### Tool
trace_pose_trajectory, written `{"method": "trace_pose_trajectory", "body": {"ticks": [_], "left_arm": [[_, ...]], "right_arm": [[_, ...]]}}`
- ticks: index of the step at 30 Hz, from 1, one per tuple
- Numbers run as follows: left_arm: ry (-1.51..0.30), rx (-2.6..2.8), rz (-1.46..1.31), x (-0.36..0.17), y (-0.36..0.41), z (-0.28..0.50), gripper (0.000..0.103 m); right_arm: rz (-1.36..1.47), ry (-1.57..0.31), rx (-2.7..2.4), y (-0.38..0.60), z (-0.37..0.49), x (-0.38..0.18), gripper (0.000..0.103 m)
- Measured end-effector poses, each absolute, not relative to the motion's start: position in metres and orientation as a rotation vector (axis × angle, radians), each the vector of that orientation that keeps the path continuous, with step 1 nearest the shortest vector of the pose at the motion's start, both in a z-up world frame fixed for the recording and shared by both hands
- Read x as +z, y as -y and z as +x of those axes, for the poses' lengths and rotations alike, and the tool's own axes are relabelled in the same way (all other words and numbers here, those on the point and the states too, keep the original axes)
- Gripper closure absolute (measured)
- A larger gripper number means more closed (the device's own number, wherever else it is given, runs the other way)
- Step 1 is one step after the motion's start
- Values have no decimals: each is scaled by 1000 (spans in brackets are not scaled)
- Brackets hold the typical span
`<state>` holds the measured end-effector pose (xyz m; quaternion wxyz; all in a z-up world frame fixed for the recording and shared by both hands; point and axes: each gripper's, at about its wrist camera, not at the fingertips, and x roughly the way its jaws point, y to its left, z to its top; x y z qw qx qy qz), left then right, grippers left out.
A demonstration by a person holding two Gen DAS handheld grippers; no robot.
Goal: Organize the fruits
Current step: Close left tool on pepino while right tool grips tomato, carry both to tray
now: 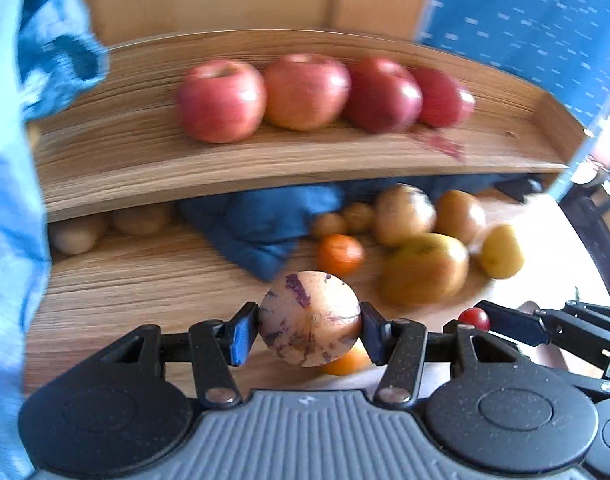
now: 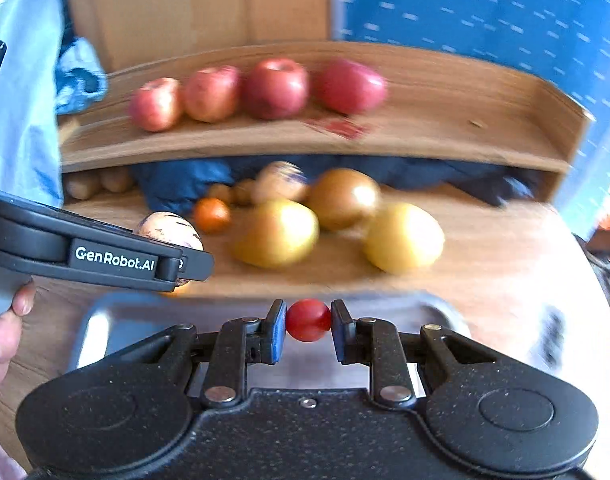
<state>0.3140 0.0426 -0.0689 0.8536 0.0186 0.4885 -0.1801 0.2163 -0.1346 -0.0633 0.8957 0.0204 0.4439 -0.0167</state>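
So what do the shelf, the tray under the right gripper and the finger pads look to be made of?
Shelf: wood or wood-look laminate, matte, with streaky brown grain; which one I can't tell. Tray: probably metal, grey, glossy, with bright glare on its rounded rim. Pads on the fingers: likely rubber or soft plastic, dull blue against the black arms, here pinching a small red fruit.

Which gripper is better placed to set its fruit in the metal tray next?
Right. The right gripper already holds the cherry tomato directly over the metal tray; the left gripper grips the striped fruit over bare table.
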Motion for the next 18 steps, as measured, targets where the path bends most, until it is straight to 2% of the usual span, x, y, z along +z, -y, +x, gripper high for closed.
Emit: {"method": "trace_pose_trajectory", "body": {"ticks": [9, 18], "left_arm": [[-1058, -570, 110, -77, 37, 278, 45], [-1109, -697, 188, -88, 94, 235, 45]], "right_arm": [[87, -993, -163, 186, 152, -72, 77], [95, -1045, -140, 196, 118, -84, 77]]}}
